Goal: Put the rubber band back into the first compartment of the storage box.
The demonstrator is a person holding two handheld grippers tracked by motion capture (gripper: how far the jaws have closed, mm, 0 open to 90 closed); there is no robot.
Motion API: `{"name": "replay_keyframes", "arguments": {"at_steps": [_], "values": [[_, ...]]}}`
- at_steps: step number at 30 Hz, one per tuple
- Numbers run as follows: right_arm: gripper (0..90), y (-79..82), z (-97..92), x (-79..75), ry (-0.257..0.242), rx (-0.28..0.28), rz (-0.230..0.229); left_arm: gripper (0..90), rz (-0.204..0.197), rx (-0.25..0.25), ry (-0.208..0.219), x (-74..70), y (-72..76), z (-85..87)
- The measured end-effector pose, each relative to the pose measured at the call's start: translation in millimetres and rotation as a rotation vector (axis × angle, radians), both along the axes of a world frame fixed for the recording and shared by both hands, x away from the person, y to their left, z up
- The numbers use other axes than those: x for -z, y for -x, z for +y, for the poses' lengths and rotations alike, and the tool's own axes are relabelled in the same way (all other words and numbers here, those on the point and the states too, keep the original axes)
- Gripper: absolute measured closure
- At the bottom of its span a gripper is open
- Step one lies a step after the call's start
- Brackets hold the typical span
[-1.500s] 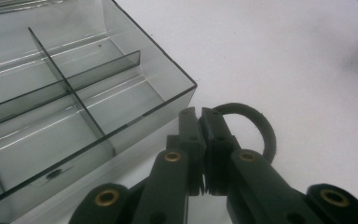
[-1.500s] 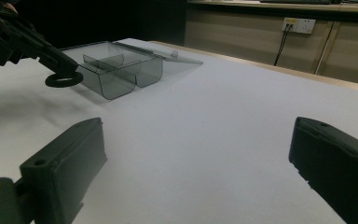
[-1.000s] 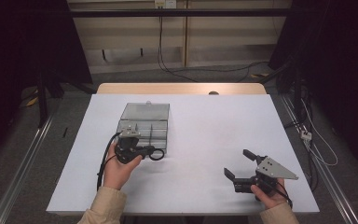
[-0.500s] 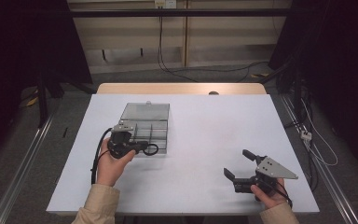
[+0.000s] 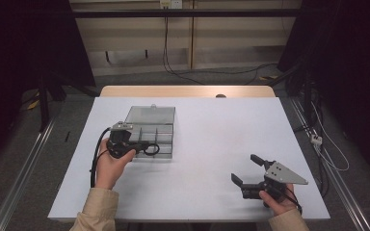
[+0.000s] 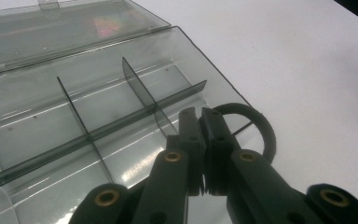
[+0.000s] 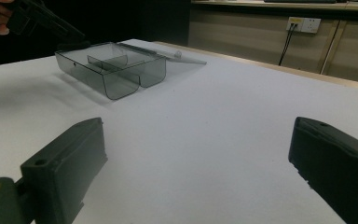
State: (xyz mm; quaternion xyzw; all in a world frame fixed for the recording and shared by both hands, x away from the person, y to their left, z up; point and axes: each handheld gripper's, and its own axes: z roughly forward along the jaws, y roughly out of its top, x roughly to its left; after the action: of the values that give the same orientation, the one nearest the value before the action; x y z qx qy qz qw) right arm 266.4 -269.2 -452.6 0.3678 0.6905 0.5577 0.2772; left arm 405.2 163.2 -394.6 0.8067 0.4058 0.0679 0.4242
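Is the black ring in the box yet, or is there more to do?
Done: the clear box sits open, lid laid back. In hand: the left gripper is shut on the black ring, held over the box's near-right corner. Left: letting the ring go into a compartment. The right gripper rests open on the table.

The left gripper [image 5: 144, 146] sits in the person's left hand [image 5: 110, 161] at the left of the scene, its jaws pointing right and closed tight on a black ring [image 6: 254, 128], with the beige-sleeved left forearm [image 5: 94, 211] reaching in from the near edge. The right gripper [image 5: 244, 169] rests in the right hand [image 5: 279, 202] at the near right, low over the surface, its jaws spread wide apart with nothing between them, pointing left and far
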Motion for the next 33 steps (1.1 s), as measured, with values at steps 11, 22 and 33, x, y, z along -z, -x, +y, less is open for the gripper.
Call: {"name": "replay_keyframes", "arguments": {"at_steps": [11,22,33], "values": [[3.6,-0.3,-0.2,0.4,0.0,-0.002,0.002,88.3,0.003,-0.012,0.008,-7.5,-9.2,10.7],[3.6,-0.5,-0.2,0.6,0.0,-0.002,0.005,88.2,-0.002,-0.003,0.002,-8.2,-16.5,14.1],[3.6,-0.7,-0.4,0.7,-0.002,-0.004,0.005,88.2,-0.009,-0.012,0.002,-10.7,-23.2,20.6]]}}
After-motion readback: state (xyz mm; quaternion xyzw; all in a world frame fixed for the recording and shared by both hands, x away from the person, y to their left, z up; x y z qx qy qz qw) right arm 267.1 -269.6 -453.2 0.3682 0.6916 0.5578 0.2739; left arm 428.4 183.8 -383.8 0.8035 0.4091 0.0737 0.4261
